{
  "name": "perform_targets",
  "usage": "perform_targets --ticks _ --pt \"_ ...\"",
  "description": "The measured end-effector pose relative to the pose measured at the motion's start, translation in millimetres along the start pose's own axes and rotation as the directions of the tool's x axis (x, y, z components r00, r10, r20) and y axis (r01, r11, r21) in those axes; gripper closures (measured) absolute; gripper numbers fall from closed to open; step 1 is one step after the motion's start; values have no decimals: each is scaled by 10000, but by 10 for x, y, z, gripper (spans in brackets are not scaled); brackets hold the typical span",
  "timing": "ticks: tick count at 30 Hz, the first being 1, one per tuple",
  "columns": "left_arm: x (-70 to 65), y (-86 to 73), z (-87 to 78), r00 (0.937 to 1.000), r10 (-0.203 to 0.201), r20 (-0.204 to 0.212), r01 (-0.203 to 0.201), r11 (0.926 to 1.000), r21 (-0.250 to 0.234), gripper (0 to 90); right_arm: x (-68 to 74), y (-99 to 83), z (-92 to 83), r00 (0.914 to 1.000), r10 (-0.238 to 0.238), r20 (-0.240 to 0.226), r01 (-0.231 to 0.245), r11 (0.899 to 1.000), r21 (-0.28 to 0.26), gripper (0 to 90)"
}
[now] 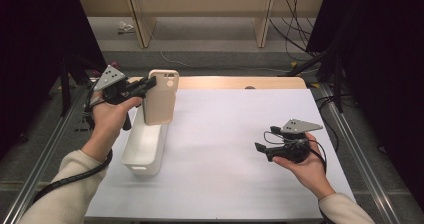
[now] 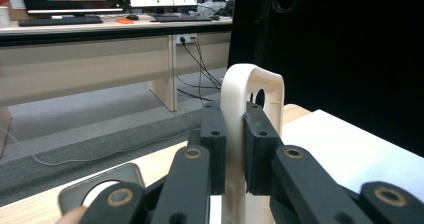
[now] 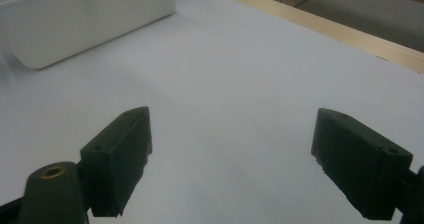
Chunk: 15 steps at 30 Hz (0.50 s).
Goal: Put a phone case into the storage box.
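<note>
Left hand (image 1: 107, 116) raised, holding phone case (image 1: 160, 98).

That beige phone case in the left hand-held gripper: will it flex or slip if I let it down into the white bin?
Probably fairly stiff: the phone case stands straight though the left hand-held gripper pinches just one edge. It looks thin and hollow, so likely light. Its smooth surface could slip between the pads. Released upright in the narrow white bin, it would probably tip against a wall.

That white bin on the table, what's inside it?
The white bin looks empty where its interior shows. The phone case, held upright by the left hand-held gripper, hides its far end.
</note>
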State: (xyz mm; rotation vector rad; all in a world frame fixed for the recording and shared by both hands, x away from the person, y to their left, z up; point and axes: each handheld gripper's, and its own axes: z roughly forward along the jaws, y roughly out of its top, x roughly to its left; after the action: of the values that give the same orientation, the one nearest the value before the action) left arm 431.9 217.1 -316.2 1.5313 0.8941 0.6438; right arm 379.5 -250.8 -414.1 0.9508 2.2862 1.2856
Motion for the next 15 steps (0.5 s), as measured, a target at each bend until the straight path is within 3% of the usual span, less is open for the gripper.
perform_targets --ticks 15 --pt "158 10 -79 9996 -91 -268 88 9999 -113 815 -20 -5 -7 9999 109 69 -109 9999 -53 170"
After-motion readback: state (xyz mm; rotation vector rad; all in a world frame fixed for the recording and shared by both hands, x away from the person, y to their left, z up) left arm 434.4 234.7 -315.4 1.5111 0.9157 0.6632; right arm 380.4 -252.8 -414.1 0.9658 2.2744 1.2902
